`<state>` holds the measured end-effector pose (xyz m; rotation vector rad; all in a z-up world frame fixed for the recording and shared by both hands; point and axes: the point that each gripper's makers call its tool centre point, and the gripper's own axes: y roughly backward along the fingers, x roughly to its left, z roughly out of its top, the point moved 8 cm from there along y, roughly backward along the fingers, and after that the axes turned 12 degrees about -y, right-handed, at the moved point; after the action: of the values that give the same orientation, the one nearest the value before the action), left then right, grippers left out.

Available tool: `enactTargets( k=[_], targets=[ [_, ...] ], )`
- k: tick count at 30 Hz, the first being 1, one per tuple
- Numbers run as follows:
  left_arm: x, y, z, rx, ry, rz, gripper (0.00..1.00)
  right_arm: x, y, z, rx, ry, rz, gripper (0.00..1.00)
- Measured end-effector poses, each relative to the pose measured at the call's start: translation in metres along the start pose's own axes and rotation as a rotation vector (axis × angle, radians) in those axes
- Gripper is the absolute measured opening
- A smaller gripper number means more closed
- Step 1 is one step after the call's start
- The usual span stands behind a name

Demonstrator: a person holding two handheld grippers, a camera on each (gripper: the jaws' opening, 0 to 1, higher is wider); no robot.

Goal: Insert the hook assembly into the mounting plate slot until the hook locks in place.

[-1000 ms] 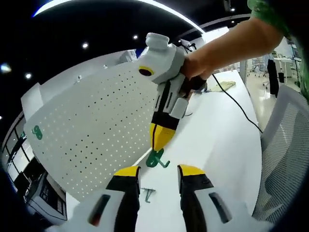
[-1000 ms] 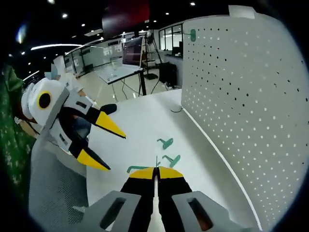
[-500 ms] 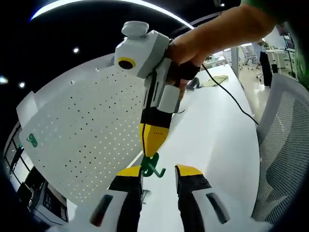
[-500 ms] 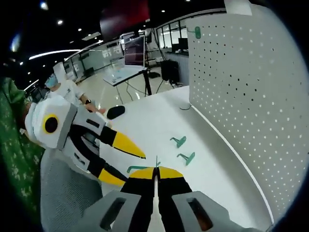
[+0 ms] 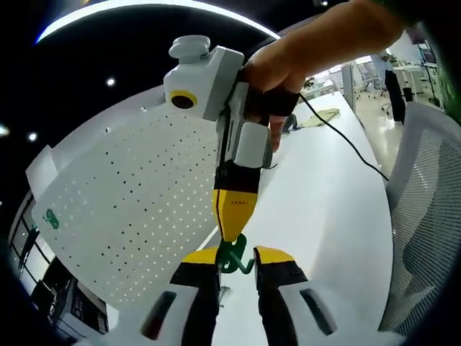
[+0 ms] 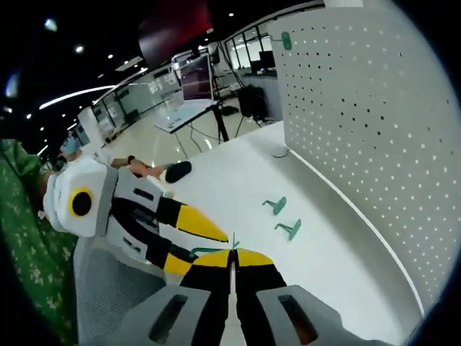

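Two tools meet over a white surface (image 6: 238, 180), each held by a person. In the left gripper view the right tool (image 5: 231, 232) comes down from above in a hand (image 5: 277, 68), its yellow-tipped jaws pressed together on a green hook (image 5: 233, 256), which hangs from the tips. That hook sits between the two yellow-tipped jaws of the left tool (image 5: 234, 258), which stand apart on either side of it; whether they touch it I cannot tell. A white pegboard (image 5: 130, 202) with rows of small holes stands upright along the far edge of the surface, and one green piece (image 5: 51, 218) is fixed near its upper corner. One more small green piece (image 5: 224, 292) lies flat on the surface just behind the left tool's jaws, partly hidden.

In the right gripper view the right tool (image 6: 232, 254) shows its jaws shut, a thin green sliver poking out between the tips. The left tool (image 6: 189, 241) comes in from the left with jaws spread, its tips just beside the right tool's. Two loose green hooks (image 6: 275, 205) lie on the surface near the foot of the pegboard (image 6: 360, 122), close to each other but apart. A third green piece (image 6: 286, 40) hangs high on the board.

A black cable (image 5: 344, 144) trails across the surface, and one mesh-backed chair (image 5: 425, 216) stands at the surface's edge.
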<state>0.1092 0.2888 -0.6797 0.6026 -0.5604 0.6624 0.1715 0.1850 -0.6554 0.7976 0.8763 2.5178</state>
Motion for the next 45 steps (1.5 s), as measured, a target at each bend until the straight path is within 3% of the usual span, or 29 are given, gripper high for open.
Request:
enactTargets(
  k=[13,37,41,45],
  targets=[
    [-0.004,0.0032,0.002,0.002,-0.02,-0.001,0.12,0.0046,0.0014,-0.0038,0.006,-0.107,0.033,0.0],
    [-0.0089,0.0039,0.0021,-0.016,-0.025,-0.029,0.04,0.0055,0.0017,-0.0091,0.078,-0.16,0.047,0.01],
    [-0.0082,0.0035,0.0013,-0.024,-0.001,-0.026,0.03,0.0043,0.0018,-0.0078,0.078,-0.191,0.044,0.01],
    [-0.0051,0.0036,-0.0008,-0.034,0.077,-0.019,0.03,0.0043,0.0014,-0.0068,0.065,-0.2,0.042,0.01]
  ],
)
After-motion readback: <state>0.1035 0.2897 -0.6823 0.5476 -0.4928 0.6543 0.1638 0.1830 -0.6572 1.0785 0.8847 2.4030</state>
